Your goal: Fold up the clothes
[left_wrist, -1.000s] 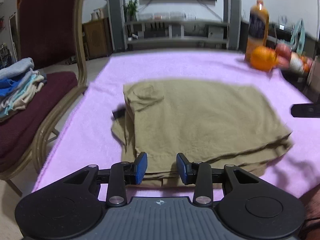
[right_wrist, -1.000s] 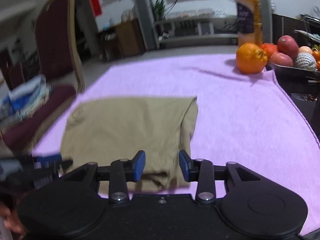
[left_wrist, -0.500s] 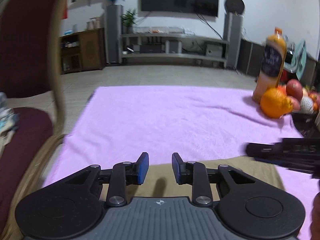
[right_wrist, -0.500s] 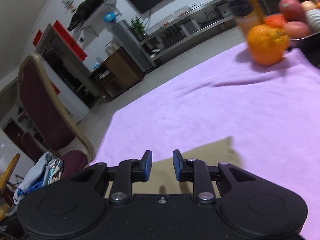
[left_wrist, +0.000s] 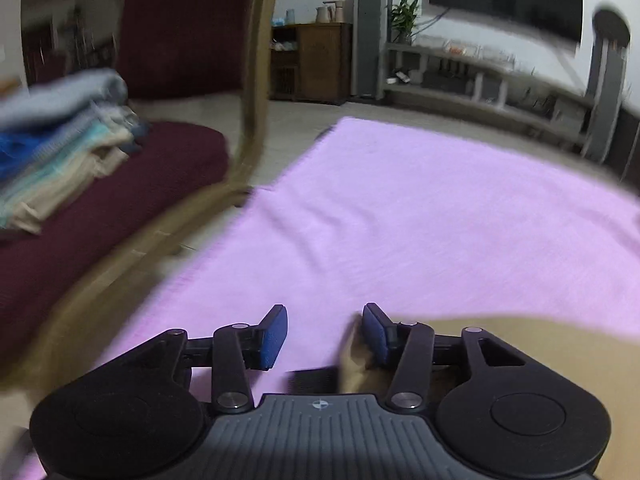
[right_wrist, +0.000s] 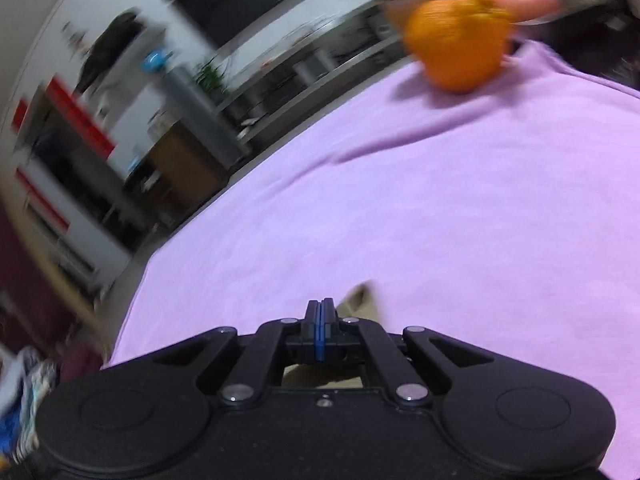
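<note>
Khaki garment (left_wrist: 500, 332) lies on the pink-covered bench (left_wrist: 400, 208), under both claws. Left claw (left_wrist: 325, 334) opening, empty; right claw (right_wrist: 320, 316) fully closed, grip on cloth unconfirmed. Risk: fold slumps if released unevenly.

Garment (left_wrist: 500, 336) on cloth (left_wrist: 400, 208), chair (left_wrist: 120, 200) left

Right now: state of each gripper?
Left gripper: jaws opening, nothing pinched; khaki garment beside its right finger.
Right gripper: shut; whether it pinches khaki cloth can't be told.
</note>
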The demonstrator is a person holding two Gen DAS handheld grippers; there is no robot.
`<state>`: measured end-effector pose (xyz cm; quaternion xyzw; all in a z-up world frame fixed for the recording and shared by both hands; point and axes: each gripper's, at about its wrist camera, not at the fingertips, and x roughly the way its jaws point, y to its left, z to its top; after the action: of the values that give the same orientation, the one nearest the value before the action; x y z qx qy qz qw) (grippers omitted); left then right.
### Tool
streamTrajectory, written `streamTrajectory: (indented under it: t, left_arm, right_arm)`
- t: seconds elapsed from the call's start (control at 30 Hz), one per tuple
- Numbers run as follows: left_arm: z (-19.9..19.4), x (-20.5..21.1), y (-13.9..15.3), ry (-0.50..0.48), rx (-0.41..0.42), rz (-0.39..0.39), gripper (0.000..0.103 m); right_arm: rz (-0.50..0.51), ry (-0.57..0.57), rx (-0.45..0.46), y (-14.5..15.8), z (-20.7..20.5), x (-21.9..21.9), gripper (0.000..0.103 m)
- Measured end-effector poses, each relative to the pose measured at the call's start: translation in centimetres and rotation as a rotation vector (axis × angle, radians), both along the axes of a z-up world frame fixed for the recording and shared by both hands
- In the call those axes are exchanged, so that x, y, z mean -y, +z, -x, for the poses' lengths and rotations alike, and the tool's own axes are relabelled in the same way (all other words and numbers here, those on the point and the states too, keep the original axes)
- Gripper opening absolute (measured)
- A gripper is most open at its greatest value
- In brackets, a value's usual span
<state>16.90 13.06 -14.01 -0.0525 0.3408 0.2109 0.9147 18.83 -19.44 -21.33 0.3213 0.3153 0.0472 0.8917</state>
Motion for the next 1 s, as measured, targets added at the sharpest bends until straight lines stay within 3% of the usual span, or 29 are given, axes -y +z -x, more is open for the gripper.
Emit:
streamTrajectory:
  t: [0.03, 0.17, 0.23, 0.4, 0.53, 0.7, 0.77, 0.83, 0.9, 1.0]
  left_arm:
    - [0.4, -0.2, 0.0, 0.022, -0.025, -0.03, 0.047]
    - [4.1, -3.7, 0.8, 0.089, -0.026, 0.118, 0.036]
    - [6.4, -4.2, 1.8, 0.093, -0.031, 0.163, 0.037]
    - [12.0, -2.7, 4.8, 0.014, 0.022, 0.206, 0.038]
    - [13.9, -0.1, 5.4, -0.099, 0.025, 0.178, 0.036]
    - [14.3, 3.1, 5.1, -0.216, 0.032, 0.097, 0.036]
    - [13.5, 4.1, 5.2, -0.246, 0.054, 0.042, 0.036]
    - [12.0, 4.8, 5.0, -0.266, 0.051, -0.007, 0.034]
    - [10.3, 5.2, 4.3, -0.278, 0.032, -0.033, 0.031]
    - [8.6, 5.2, 1.9, -0.286, -0.106, -0.03, 0.03]
  right_arm:
    - [0.002, -0.034, -0.018, 0.2, 0.5, 1.0, 0.0]
    - [0.016, -0.172, -0.109, 1.5, 3.5, 5.0, 0.008]
    - [0.0, -0.165, -0.126, 2.2, 5.2, 6.1, 0.025]
    - [0.047, -0.032, -0.113, 5.6, 8.7, 5.3, 0.029]
    - [0.11, 0.084, -0.085, 7.3, 10.8, 3.1, 0.038]
    - [0.271, 0.262, 0.023, 8.6, 13.1, -1.8, 0.037]
    - [0.352, 0.328, 0.096, 9.3, 13.8, -4.0, 0.034]
    - [0.416, 0.368, 0.144, 9.7, 13.8, -6.2, 0.02]
    - [0.437, 0.411, 0.142, 9.5, 12.8, -7.8, 0.02]
    - [0.491, 0.463, 0.054, 7.4, 10.8, -9.4, 0.02]
